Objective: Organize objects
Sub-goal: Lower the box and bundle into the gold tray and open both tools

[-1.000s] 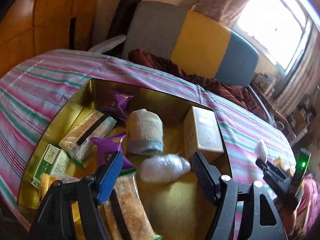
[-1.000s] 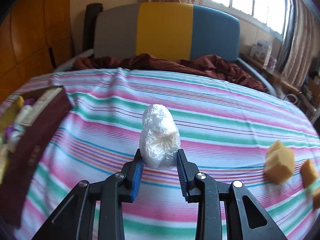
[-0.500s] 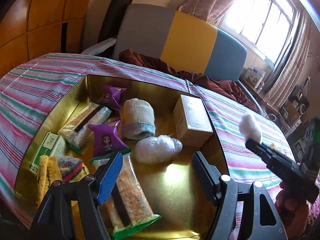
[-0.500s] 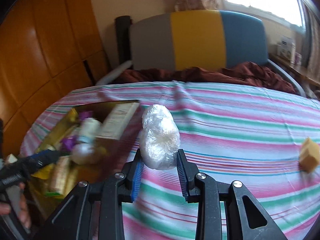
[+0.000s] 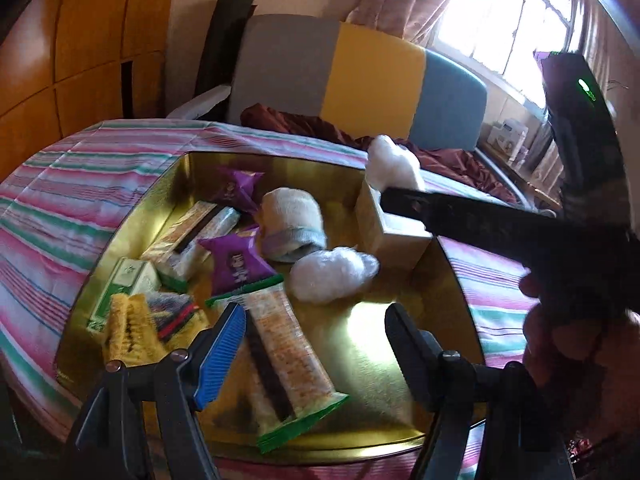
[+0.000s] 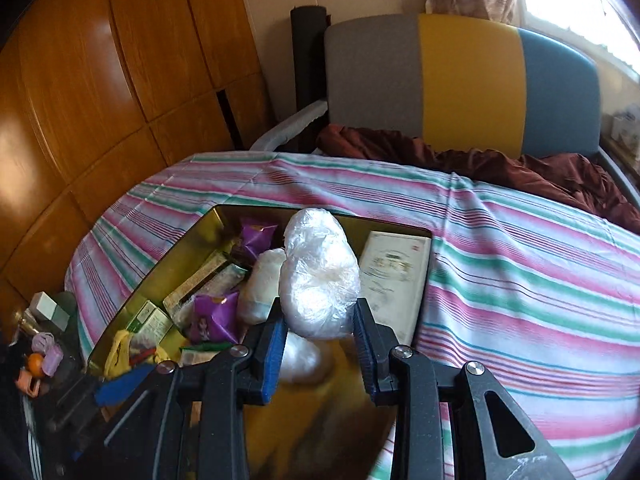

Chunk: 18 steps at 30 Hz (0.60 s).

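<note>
A gold tin tray (image 5: 452, 280) (image 6: 188, 252) lies on the striped cloth and holds several snacks. My right gripper (image 6: 320, 334) is shut on a white plastic-wrapped bundle (image 6: 318, 276) (image 5: 390, 168) and hangs over the tray's right part, above the beige box (image 6: 394, 276) (image 5: 384, 228). A second white wrapped bundle (image 5: 330, 276) (image 6: 298, 354) lies on the tray floor. My left gripper (image 5: 316, 344) stands open over the tray's near side, nothing between its fingers, above a long cracker pack (image 5: 288, 360).
In the tray lie purple packets (image 5: 236, 264), a rolled towel (image 5: 294, 224), a green-white box (image 5: 124, 292) and yellow items (image 5: 128, 332). A striped cloth (image 6: 520, 280) covers the table. A grey, yellow and blue chair (image 6: 460, 80) stands behind. Small objects (image 6: 40, 344) sit off the table's left.
My right gripper has carried the wrapped bundle leftward and up, from over the striped cloth to above the tray. My left gripper has shifted slightly along the tray's near side.
</note>
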Each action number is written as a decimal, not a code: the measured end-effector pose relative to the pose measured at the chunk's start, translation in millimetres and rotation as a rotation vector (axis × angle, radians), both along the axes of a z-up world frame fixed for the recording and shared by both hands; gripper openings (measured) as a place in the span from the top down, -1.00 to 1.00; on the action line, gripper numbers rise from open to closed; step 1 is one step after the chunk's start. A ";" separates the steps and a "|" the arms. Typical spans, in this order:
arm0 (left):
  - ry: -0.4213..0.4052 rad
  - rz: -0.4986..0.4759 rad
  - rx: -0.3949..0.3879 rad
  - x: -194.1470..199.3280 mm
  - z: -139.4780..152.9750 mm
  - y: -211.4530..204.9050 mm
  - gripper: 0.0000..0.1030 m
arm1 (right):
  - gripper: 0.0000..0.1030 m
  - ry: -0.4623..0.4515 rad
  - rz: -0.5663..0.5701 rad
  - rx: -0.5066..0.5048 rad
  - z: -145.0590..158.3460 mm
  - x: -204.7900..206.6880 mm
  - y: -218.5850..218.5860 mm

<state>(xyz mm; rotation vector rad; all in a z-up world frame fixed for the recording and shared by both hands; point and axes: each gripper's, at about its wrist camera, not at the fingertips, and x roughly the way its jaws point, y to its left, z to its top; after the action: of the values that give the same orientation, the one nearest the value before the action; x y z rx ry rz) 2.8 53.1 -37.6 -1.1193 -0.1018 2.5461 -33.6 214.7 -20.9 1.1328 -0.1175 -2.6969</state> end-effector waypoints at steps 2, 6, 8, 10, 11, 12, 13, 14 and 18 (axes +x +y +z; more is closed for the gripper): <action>-0.011 0.010 -0.011 -1.1 -0.5 -3.5 -0.42 | 0.36 -0.009 0.003 0.022 -1.1 -8.5 -8.5; -0.030 0.039 -0.024 -3.7 -0.4 -11.5 -0.42 | 0.35 -0.031 -0.007 0.067 -5.6 -24.0 -18.4; -0.033 0.050 -0.025 -3.7 -0.9 -15.1 -0.42 | 0.34 -0.037 -0.020 0.080 -7.1 -28.9 -19.4; -0.044 0.058 -0.024 -4.7 -1.6 -17.3 -0.42 | 0.26 -0.045 -0.028 0.096 -8.9 -33.7 -19.8; -0.048 0.062 -0.023 -5.1 -2.0 -18.0 -0.42 | 0.19 -0.047 -0.036 0.107 -9.7 -35.4 -19.3; -0.053 0.065 -0.022 -5.7 -2.6 -18.4 -0.42 | 0.16 -0.048 -0.040 0.108 -10.0 -36.4 -18.5; -0.058 0.067 -0.024 -5.9 -3.2 -18.6 -0.42 | 0.13 -0.048 -0.040 0.105 -9.8 -37.0 -17.6; -0.060 0.069 -0.024 -6.4 -3.6 -18.7 -0.42 | 0.11 -0.046 -0.041 0.104 -9.5 -36.6 -17.1; -0.058 0.075 -0.035 -6.4 -2.9 -17.8 -0.42 | 0.03 -0.034 -0.041 0.101 -6.5 -32.3 -15.4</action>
<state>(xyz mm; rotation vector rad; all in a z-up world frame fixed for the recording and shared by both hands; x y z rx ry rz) -3.6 35.3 -40.5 -1.2253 -0.1165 2.5902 -66.0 199.2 -27.4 1.2174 -0.0105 -2.7480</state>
